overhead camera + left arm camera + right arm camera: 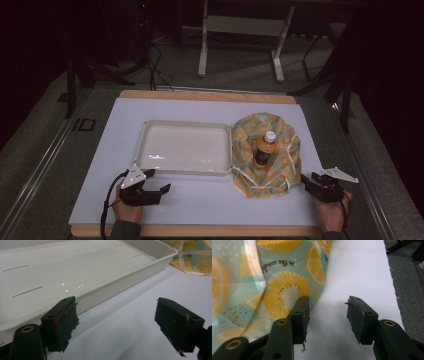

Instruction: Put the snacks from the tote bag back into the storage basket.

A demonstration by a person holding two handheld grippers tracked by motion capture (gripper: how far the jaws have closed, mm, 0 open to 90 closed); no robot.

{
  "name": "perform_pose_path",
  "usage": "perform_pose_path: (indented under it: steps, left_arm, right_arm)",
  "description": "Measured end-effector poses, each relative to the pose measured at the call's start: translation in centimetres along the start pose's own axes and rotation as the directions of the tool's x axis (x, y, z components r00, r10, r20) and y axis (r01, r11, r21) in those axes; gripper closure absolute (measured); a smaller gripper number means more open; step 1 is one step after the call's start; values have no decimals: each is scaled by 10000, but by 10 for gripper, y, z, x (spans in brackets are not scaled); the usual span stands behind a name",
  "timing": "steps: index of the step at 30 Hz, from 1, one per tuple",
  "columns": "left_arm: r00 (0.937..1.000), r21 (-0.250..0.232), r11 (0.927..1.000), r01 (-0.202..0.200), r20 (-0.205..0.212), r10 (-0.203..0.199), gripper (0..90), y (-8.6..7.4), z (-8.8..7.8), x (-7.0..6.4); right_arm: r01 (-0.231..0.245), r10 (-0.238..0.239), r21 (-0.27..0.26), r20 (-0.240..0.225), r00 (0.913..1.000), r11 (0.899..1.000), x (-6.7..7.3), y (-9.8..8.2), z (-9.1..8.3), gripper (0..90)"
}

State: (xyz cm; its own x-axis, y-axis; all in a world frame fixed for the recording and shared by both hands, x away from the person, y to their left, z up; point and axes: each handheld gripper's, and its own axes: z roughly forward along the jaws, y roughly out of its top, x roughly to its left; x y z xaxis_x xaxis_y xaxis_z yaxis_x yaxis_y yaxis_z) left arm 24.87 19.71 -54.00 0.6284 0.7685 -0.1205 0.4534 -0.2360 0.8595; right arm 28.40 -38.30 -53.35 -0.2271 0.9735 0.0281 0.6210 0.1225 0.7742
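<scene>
A yellow and teal fruit-print cloth bag (266, 152) lies open on the white table cover, with an orange bottle (265, 148) standing upright in its middle. A white rectangular tray (184, 148) sits left of the bag, nothing in it. My left gripper (159, 186) rests near the tray's front left corner, jaws open wide and nothing between them; its own view shows the tray wall (120, 287) just beyond the gripper (115, 325). My right gripper (309, 181) is at the bag's lower right edge, open, one jaw beside the cloth (284, 290), bare table inside the gripper (327, 315).
The white cover (200, 200) lies on a wooden board with its front edge near my hands. Grey carpet floor surrounds the table. A white metal frame (240, 30) and dark stands are behind it. Cables trail from both grippers.
</scene>
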Motion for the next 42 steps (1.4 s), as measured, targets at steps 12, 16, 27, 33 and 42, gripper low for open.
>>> perform_pose_path:
  steps: [12, 16, 27, 33, 42]
  left_arm:
    - [10000, 1, 10000, -15, -40, 15, 193, 0, 0, 0]
    - [10000, 18, 10000, -33, -34, 33, 193, 0, 1, -1]
    - [9998, 99, 9999, -128, -150, 130, 193, 0, 1, -2]
    - [9998, 149, 9998, -166, -134, 168, 193, 1, 2, -2]
    - [9996, 262, 9994, -216, -196, 221, 193, 1, 3, -3]
  right_arm:
    - [30, -29, 44, -170, 9999, 10000, -1, 1, -2, 535]
    - [-124, 126, 41, -386, 9992, 9999, -6, 5, -6, 527]
    - [555, -507, 420, -1079, 9929, 9976, 1, 17, -8, 543]
    - [940, -851, 731, -1168, 9895, 9929, 4, 23, -8, 570]
    - [1605, -1482, 949, -1256, 9810, 9825, 4, 30, -15, 574]
